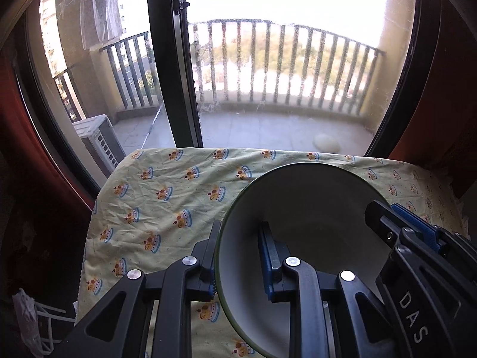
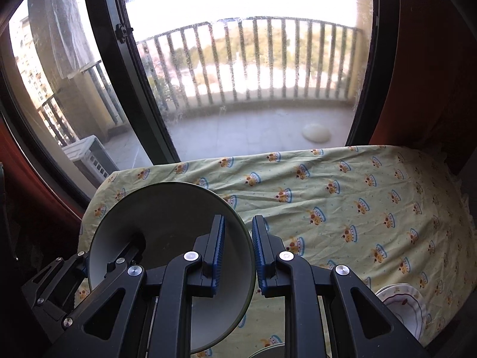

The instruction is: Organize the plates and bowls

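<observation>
Black left gripper (image 1: 238, 256) and right gripper (image 2: 238, 250) each clamp opposite rims of the green-edged white ceramic bowl (image 1: 301, 226) above the crown-patterned yellow-clothed table (image 2: 342, 197), fingers (image 2: 215, 244) narrowly spaced.

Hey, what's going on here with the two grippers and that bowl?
Both handheld grippers are on one grey, green-rimmed bowl, held tilted above a table covered in a yellow crown-print cloth by a balcony window. The left gripper straddles the bowl's left rim, one finger inside and one outside. The right gripper does the same on the opposite rim, its jaws narrowly apart around the wall. A white patterned plate sits on the cloth near the table's right front. Nothing is stacked yet.
</observation>
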### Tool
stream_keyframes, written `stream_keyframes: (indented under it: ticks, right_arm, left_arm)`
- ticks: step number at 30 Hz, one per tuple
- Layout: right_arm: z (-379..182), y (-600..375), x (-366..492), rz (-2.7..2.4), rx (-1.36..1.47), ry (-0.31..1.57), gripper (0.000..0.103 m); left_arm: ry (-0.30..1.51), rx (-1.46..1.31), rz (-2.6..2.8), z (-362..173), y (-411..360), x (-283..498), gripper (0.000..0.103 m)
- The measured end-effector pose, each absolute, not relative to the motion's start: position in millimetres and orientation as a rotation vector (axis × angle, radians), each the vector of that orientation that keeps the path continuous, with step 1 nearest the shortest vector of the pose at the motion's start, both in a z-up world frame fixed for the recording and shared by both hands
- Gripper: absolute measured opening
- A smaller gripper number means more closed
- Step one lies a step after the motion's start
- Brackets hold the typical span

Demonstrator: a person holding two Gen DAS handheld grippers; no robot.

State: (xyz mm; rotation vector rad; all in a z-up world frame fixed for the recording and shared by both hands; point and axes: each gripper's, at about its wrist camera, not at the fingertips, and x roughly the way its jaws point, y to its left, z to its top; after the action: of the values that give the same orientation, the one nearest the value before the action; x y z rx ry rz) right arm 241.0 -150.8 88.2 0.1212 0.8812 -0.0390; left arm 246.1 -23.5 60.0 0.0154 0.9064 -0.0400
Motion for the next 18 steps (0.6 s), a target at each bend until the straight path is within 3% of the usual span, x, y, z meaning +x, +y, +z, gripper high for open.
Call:
stream_keyframes:
  ticks: [18]
  right_arm:
    - [66.4, -191.7, 144.6, -0.028, 0.088, 0.924, 0.023]
  left_arm:
    - [0.951, -0.001, -0.040, 32.8, -64.6, 159.5, 0.020]
